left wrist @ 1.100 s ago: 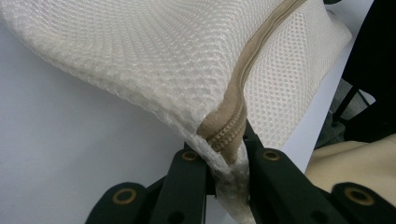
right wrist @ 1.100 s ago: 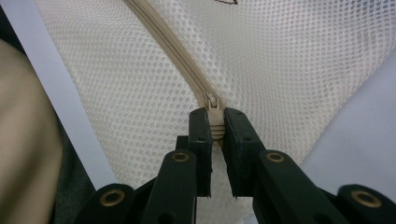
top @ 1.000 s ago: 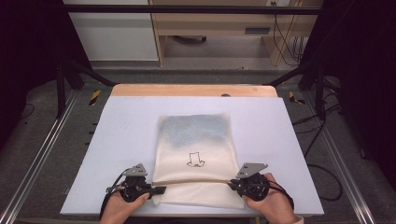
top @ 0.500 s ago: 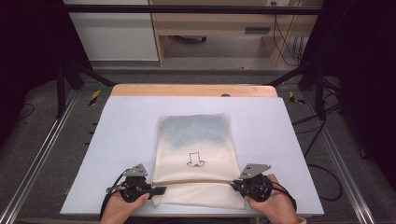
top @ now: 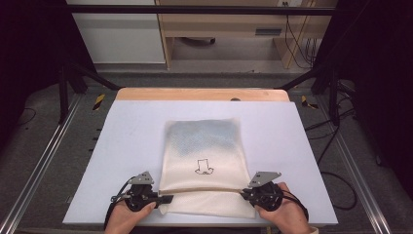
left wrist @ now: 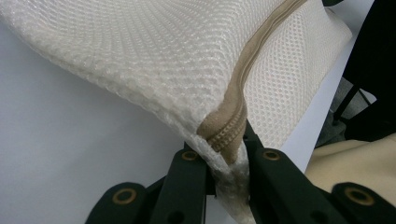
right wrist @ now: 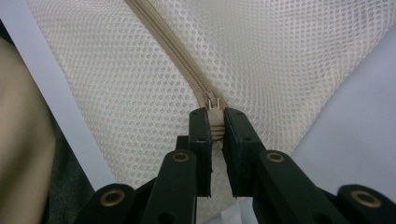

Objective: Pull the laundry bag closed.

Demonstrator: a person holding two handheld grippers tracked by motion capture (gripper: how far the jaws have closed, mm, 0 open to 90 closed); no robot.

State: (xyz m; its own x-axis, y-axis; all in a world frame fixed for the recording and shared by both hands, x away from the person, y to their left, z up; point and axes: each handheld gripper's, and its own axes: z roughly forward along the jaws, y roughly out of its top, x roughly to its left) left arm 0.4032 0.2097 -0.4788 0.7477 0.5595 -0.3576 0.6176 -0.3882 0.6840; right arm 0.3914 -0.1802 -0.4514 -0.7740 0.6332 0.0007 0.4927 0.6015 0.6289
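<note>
Down at the near edge, both hands are in. The left gripper (top: pixel 163 199) is clenched on the left corner of the cream mesh zip-up laundry bag (top: pixel 204 161), pinching the mesh and the tail end of the tan zipper tape (left wrist: pixel 233 109) right where it folds over. Over on the right, the right gripper (right wrist: pixel 215 122) has its jaws closed on the small tan zipper pull (right wrist: pixel 214 103) at the bag's right end.

The risk, as I read it: that pull is a small tab, and if the right hand tugs off the line of the zipper it could slip out of the jaws or the slider could jam in the teeth. On the left, the bite is on soft mesh, so a hard pull could drag the corner free and let the whole bag slide across the pale blue-white table top (top: pixel 122 141).

The bag lies flat, centred on the table towards the near side, long axis running near to far. Its zipper crosses it left to right close to the near end. Farther up sits a small black line drawing (top: pixel 204 166), then the greyish, darker far end.
</note>
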